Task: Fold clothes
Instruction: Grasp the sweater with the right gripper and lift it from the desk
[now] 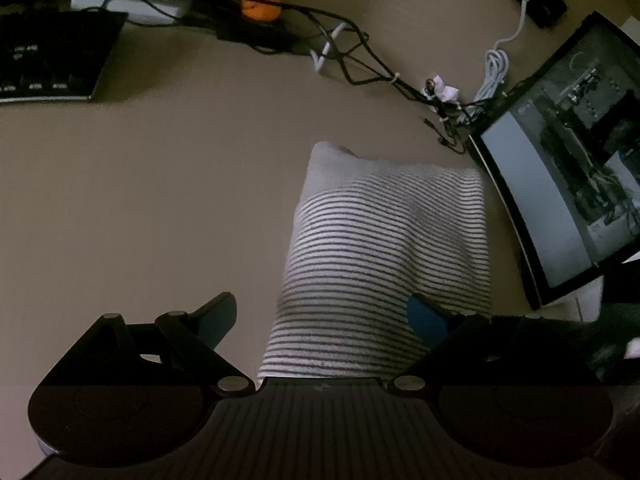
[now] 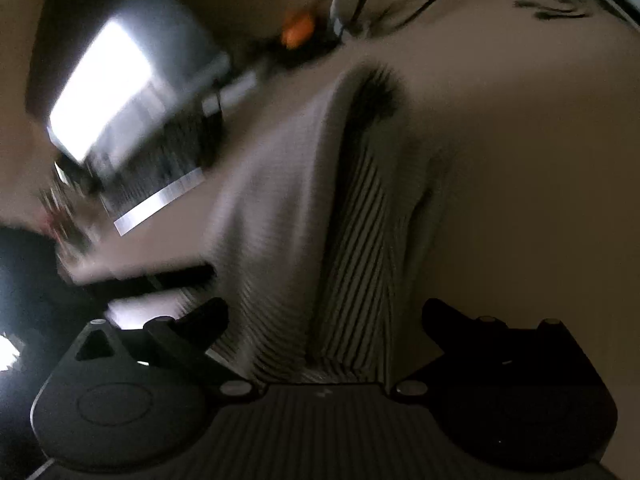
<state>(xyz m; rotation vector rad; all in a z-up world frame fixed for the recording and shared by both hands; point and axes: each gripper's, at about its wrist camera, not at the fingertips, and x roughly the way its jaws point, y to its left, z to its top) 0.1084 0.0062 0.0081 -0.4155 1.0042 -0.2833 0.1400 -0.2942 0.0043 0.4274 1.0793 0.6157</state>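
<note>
White, dark-striped knit garment (image 1: 384, 256) on the beige table (image 1: 160, 200), long axis running away from both grippers. Left gripper (image 1: 320, 320) and right gripper (image 2: 324, 320) both spread open, empty, straddling its near end; neither clearly nearer.

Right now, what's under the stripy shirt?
The stripy shirt lies on the tan table, which shows bare all around it. Whatever sits directly beneath the cloth is covered, so I can't tell.
</note>
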